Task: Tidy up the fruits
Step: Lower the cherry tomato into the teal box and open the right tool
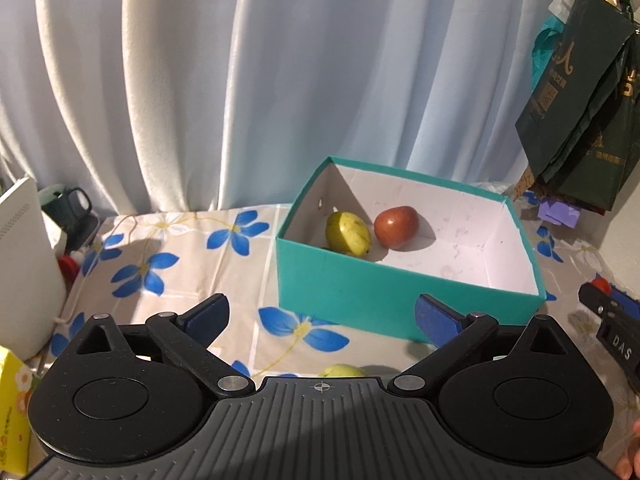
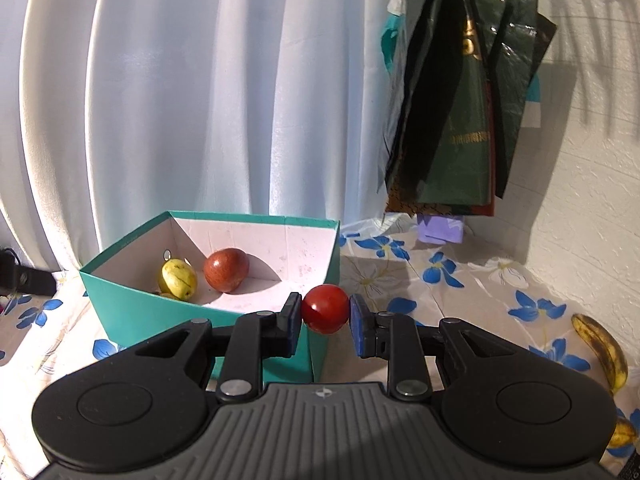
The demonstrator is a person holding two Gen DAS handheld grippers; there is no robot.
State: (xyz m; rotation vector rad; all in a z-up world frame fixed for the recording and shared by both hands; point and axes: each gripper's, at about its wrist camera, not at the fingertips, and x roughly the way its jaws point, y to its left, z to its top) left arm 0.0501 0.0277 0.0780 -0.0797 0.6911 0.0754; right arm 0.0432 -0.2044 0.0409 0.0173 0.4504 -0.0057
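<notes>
A teal box (image 1: 360, 300) with a white inside stands on the flowered tablecloth; it also shows in the right wrist view (image 2: 132, 312). In it lie a yellow-green fruit (image 1: 347, 233) (image 2: 178, 279) and a brown-red fruit (image 1: 396, 227) (image 2: 226, 270). My left gripper (image 1: 322, 316) is open and empty, in front of the box. A second yellow-green fruit (image 1: 344, 371) lies on the cloth just under it, mostly hidden. My right gripper (image 2: 325, 314) is shut on a small red tomato (image 2: 325, 309), held at the box's near right corner.
A spotted banana (image 2: 600, 350) lies on the cloth at the right. Dark green bags (image 2: 460, 100) hang at the back right by the wall. A white device (image 1: 24, 272) and a dark mug (image 1: 68, 208) stand at the left. White curtains hang behind the table.
</notes>
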